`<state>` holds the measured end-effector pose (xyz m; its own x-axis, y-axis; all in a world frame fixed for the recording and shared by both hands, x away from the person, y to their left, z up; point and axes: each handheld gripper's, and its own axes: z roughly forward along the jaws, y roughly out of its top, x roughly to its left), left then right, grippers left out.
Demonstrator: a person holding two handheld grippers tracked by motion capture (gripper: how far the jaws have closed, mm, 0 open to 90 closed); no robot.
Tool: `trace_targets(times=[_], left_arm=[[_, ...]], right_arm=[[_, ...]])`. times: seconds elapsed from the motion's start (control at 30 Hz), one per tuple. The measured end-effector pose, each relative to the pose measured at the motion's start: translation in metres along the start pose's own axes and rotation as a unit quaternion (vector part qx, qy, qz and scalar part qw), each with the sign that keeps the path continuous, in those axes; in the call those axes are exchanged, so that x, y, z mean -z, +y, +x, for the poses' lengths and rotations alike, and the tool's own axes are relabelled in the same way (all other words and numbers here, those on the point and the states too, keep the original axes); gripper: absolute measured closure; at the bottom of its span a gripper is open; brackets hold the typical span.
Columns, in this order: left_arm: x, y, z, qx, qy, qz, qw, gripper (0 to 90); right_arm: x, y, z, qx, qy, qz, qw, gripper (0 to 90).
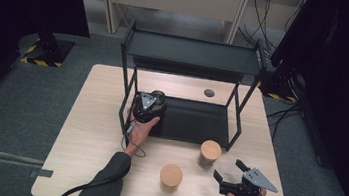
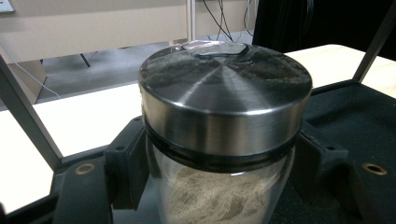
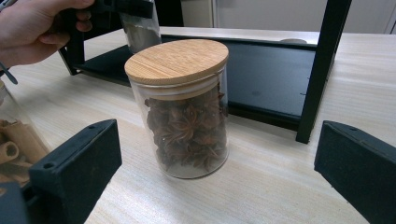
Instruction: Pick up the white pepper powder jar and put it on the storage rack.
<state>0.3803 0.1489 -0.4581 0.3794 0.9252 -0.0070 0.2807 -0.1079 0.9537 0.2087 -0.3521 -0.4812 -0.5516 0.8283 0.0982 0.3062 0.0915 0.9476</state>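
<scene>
Right gripper view looks past its spread, empty fingers [image 3: 219, 186] at a glass jar of star anise [image 3: 184, 109] standing upright just ahead on the pale wooden surface [image 3: 280, 182], its long axis vertical under a flat wooden lid; the right gripper [image 1: 231, 174] sits near the front edge in the high view. To its left stands a second wooden-lidded jar [image 1: 171, 177], holding rolled bark sticks. Farther off, the left gripper [image 1: 151, 106] has its fingers clenched on a steel-lidded jar [image 2: 224, 121] of pale powder, upright, over the left end of the black rack's lower tray [image 1: 199, 124]. Grey carpet and dark curtains lie beyond.
</scene>
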Motion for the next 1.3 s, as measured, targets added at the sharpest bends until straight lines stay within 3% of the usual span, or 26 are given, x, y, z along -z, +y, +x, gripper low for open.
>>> trace_targets(times=[1.3], left_arm=[[-0.0059,-0.0084,-0.0023,0.002,0.012,0.003,0.9999,30.7]], right_arm=[[0.0,-0.0001,0.0,0.0,0.0,0.0,1.0,0.9]])
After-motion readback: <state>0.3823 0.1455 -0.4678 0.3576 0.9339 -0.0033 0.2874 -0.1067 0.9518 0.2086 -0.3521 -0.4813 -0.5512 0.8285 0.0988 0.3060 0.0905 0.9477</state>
